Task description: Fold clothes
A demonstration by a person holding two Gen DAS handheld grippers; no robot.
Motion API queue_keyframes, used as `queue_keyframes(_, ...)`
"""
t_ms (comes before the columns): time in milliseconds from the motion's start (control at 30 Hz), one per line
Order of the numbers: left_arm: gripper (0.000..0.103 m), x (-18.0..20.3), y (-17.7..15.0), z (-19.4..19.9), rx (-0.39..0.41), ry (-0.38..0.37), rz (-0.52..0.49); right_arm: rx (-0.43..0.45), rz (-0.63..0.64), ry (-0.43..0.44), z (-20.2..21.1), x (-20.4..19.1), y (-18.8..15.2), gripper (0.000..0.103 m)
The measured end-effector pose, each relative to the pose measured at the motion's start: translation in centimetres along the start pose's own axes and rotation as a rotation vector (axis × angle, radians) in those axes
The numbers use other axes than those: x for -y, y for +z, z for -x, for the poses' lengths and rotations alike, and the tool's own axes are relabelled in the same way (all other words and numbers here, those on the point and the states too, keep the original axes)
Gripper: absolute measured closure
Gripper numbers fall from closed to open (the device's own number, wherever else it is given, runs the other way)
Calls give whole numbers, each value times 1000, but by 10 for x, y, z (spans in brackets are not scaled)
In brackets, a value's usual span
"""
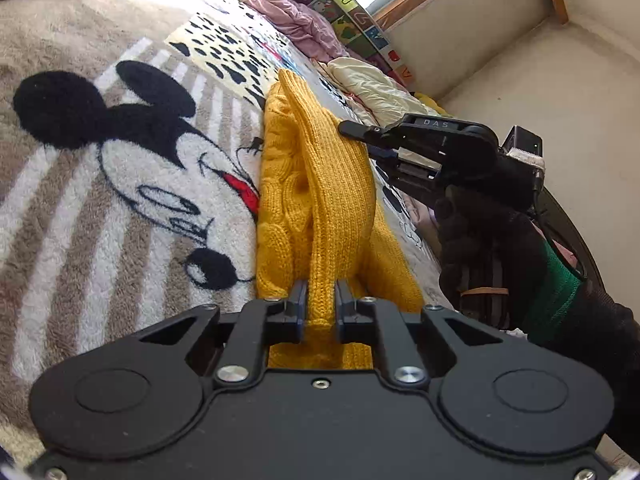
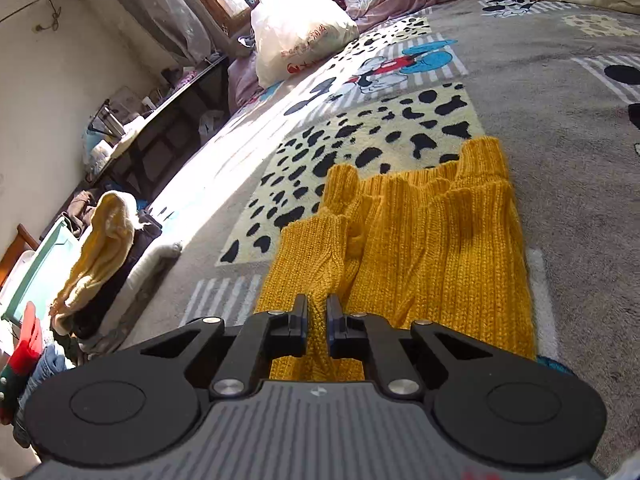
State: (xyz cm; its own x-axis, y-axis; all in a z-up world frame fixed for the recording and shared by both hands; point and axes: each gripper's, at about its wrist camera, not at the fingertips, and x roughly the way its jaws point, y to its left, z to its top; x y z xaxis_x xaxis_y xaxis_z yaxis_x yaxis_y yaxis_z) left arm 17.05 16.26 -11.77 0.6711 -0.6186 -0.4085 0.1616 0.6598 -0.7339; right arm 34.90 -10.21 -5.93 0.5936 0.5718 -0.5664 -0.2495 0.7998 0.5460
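Bed: blanket [image 2: 560, 128], grey fleece with cartoon mouse and spotted panels, fills both views. Sweater [image 2: 440, 240], mustard knit, lies on the blanket beside the spotted panel, partly gathered, one edge lifted off the surface.

Step in hand (judgement): mid-fold. Both tools hold the same raised knit edge, ready to carry it across the body of the sweater [image 1: 320, 184].

Left gripper [image 1: 322, 300]: jaws clenched on a ridge of sweater fabric running up between them. Right gripper [image 2: 317, 316]: jaws likewise clamped on a bunched strip of knit.

Next move calls for (judgement): both ends travelling together at equal height so the edge stays taut and lands square; knit is thick and slack, likely to sag or drag the lower layer if one side leads.

View differences:
- Left wrist only: the right gripper [image 1: 360, 130] from outside, a gloved hand [image 1: 484, 248] on its handle, tips at the sweater's far side; mouse face on the blanket [image 1: 120, 168]; pale wall.
- Right wrist only: sweater's full spread and ribbed ends; white bag [image 2: 296, 28] at the bed's far edge; clothes pile [image 2: 100, 248] on the floor side; cluttered shelf [image 2: 132, 120].
- Left gripper is not seen from the right wrist.
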Motion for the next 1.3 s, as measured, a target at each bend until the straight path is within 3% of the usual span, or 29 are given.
queue_keyframes(67,92,-1,1,0,0,-4,17,-30,17,-56,-10,4,-9,92)
queue_keyframes(333,92,-5,4,3,-12,-29,62,8,17,-37,6,8,-6,92)
queue_keyframes(400,89,-2,5,4,-15,-42,51,-14,21,-32,9,7,-5,83)
queue_keyframes(467,84,5,8,9,5,-32,8,26,47,-26,24,3,-8,78)
queue_keyframes(600,82,9,19,27,129,-52,8,141,184,10,72,-13,-36,78)
queue_keyframes(700,73,13,29,23,166,-62,-2,164,341,15,99,-33,-78,77)
queue_keyframes(833,63,22,46,-7,95,-33,-83,149,510,14,104,-67,-134,74)
queue_keyframes(933,63,28,65,-28,51,2,-130,142,603,17,97,-92,-161,73)
queue_keyframes(1033,63,32,92,-48,43,19,-164,144,669,22,86,-106,-172,72)
queue_keyframes(1100,63,24,105,-60,34,14,-135,147,707,23,79,-112,-173,71)
queue_keyframes(1167,63,19,113,-72,10,48,-137,154,744,12,71,-116,-173,68)
queue_keyframes(1300,63,14,121,-94,-49,28,-140,173,772,-29,58,-118,-170,66)
